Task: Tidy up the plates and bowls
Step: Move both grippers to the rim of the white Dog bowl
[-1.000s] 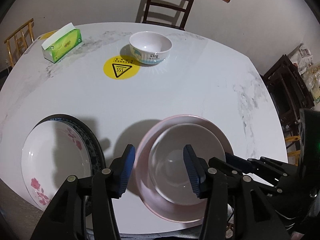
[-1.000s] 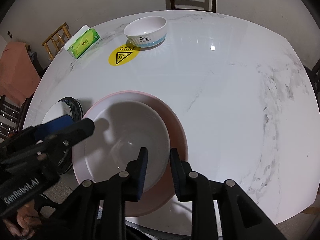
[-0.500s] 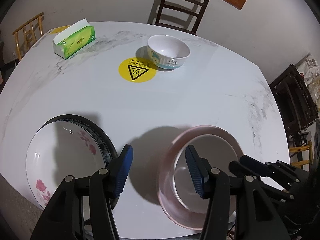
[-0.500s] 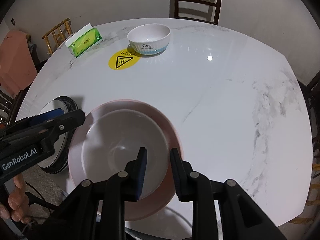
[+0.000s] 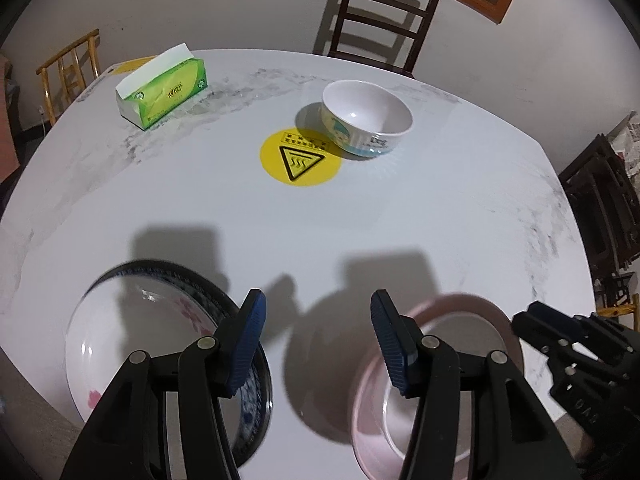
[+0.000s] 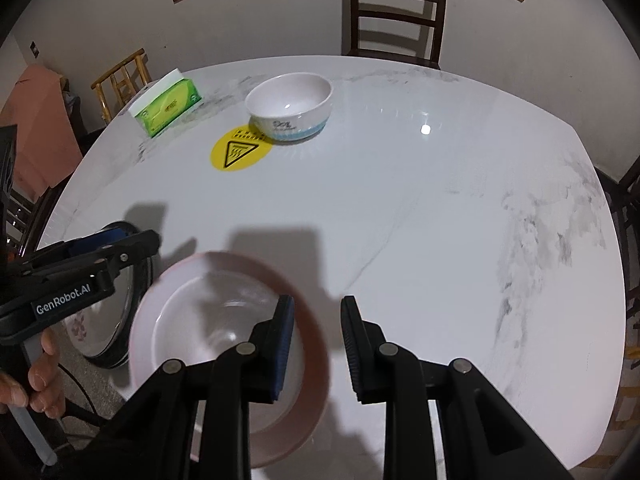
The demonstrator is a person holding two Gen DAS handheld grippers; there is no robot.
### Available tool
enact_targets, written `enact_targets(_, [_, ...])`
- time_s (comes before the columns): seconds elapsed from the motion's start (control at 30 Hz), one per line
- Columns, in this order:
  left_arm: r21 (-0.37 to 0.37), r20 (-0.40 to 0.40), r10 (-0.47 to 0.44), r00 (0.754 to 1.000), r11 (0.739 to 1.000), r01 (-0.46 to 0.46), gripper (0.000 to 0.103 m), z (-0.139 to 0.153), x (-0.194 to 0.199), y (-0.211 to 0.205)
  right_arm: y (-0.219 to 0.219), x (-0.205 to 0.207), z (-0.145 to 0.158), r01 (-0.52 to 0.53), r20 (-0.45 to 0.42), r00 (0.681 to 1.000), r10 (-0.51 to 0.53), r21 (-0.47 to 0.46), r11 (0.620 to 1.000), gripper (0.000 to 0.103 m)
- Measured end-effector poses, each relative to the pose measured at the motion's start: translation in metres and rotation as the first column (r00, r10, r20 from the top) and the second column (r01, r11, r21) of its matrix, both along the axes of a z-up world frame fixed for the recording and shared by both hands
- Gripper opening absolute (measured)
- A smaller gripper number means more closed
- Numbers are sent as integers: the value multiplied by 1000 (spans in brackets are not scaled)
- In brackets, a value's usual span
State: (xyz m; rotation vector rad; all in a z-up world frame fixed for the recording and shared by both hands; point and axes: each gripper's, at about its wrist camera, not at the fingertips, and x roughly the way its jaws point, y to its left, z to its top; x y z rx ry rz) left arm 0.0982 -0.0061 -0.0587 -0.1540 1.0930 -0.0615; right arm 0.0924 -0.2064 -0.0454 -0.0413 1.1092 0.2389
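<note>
**Left wrist view.** Looks down past the left gripper [image 5: 316,300]: stands about half open, grips nothing, hovers over bare worktop [image 5: 440,220]. Shows, under and left of its left finger, a floral plate [image 5: 132,328] sitting on a dark-rimmed plate [image 5: 262,392]. Shows, right of its right finger, the pink plate [image 5: 460,304], raised off the worktop with a broad shadow beneath, and the right gripper [image 5: 528,318] at that plate's right rim. Finds, well ahead, a white bowl [image 5: 366,120] touching the edge of a yellow warning sticker [image 5: 302,156], ahead-left a green tissue box [image 5: 164,90], and beyond the worktop a dark chair [image 5: 384,20]. Has only bare worktop between jaws and bowl. Had the pink plate between the fingers a second ago; has it off to the right now.

**Right wrist view.** Shows the right gripper [image 6: 317,302] nearly closed on the right rim of the pink plate [image 6: 208,312], which is blurred. Puts the left gripper [image 6: 132,238] far left, crossing the stacked plates, with a hand [image 6: 40,384] below it. Finds bowl [image 6: 290,106], sticker [image 6: 240,152] and tissue box [image 6: 168,106] ahead-left, the chair [image 6: 396,12] straight ahead. Keeps the same grip as a second ago. Had the left gripper's tip overlapping the plate's rim then; has it just clear now.
</note>
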Motion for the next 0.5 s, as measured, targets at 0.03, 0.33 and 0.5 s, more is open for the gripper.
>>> enact_targets(0.03, [6, 2, 2, 1000, 1000, -2, 51, 0, 4, 1, -2, 5, -1, 1, -1, 1000, -1, -8, 1000, 25])
enact_targets(0.33, [37, -17, 19, 1000, 999, -18, 51, -5, 50, 6, -12, 61, -12, -1, -33, 999, 0, -32, 999, 25])
enact_targets(0.5, [9, -17, 43, 999, 999, -43, 51, -3, 78, 12, -20, 100, -17, 16, -48, 999, -17, -15, 1000, 25])
